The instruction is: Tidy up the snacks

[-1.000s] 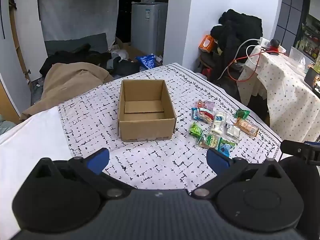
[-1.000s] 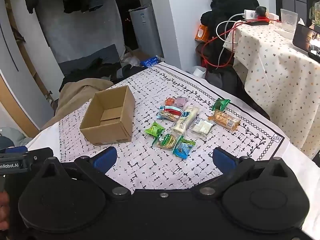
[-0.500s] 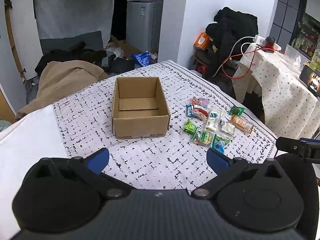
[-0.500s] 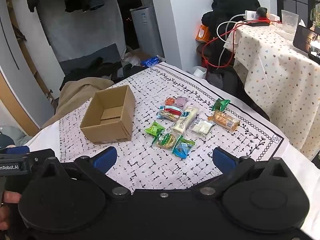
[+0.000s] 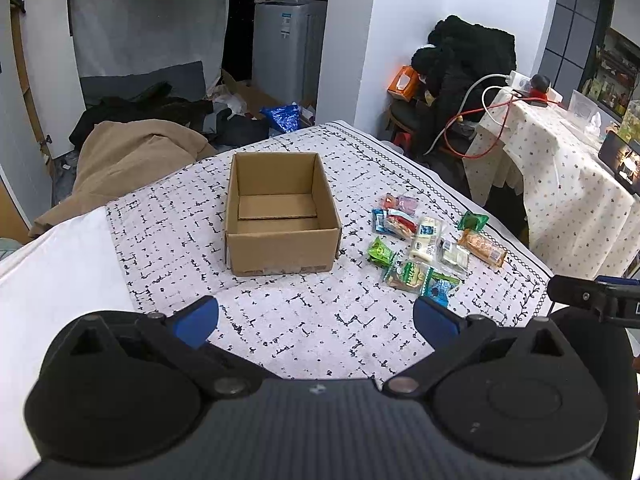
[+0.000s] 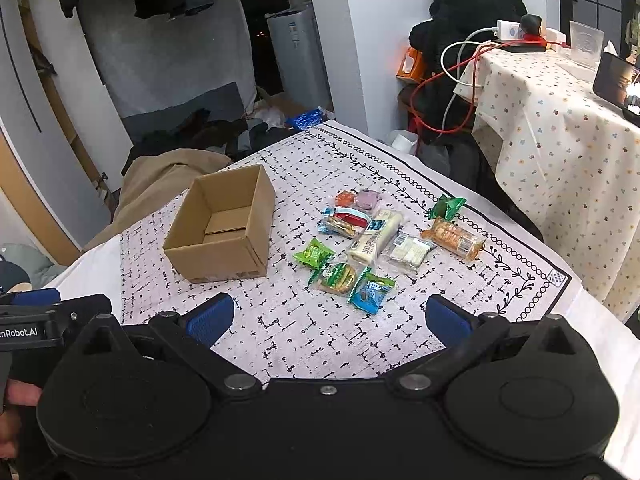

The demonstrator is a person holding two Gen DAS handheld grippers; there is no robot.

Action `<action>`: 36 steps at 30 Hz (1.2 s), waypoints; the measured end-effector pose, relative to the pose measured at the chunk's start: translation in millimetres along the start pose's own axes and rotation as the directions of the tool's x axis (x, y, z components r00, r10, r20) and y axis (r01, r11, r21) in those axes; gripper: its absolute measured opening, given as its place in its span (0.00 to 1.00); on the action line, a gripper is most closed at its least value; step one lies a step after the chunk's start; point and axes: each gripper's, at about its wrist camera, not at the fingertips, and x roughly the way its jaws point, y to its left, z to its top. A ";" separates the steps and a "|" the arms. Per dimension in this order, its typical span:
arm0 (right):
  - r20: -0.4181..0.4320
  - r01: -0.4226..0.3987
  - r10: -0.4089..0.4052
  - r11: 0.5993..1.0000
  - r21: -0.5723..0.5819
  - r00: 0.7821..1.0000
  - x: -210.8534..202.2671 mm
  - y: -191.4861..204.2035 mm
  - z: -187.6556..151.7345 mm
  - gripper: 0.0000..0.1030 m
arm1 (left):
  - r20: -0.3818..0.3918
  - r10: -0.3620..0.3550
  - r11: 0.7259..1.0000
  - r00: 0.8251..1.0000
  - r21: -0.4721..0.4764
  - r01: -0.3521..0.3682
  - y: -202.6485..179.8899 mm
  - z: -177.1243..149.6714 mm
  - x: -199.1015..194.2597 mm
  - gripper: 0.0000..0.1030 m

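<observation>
Both views look forward and down along wide-spread jaws, from above the near edge of the patterned cloth point(image 5: 304, 332). The left wrist view faces the cardboard box point(image 5: 280, 216) almost straight beyond its jaws, the snack packets point(image 5: 420, 240) past the right jaw. The right wrist view, perhaps slightly higher, puts the packets point(image 6: 376, 244) ahead between its jaws and the box point(image 6: 224, 228) beyond the left jaw. Both share box, packets and cloth.

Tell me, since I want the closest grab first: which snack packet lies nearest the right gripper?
The blue packet, at the near edge of the snack cluster, in front of the green-labelled packet. The right gripper hangs open just short of it.
</observation>
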 end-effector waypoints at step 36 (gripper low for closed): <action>-0.008 -0.017 0.017 0.999 -0.044 1.000 7.0 5.6 1.0 1.00 | -0.012 0.033 0.998 0.999 -0.044 -0.033 12.8 -2.3 0.2 1.00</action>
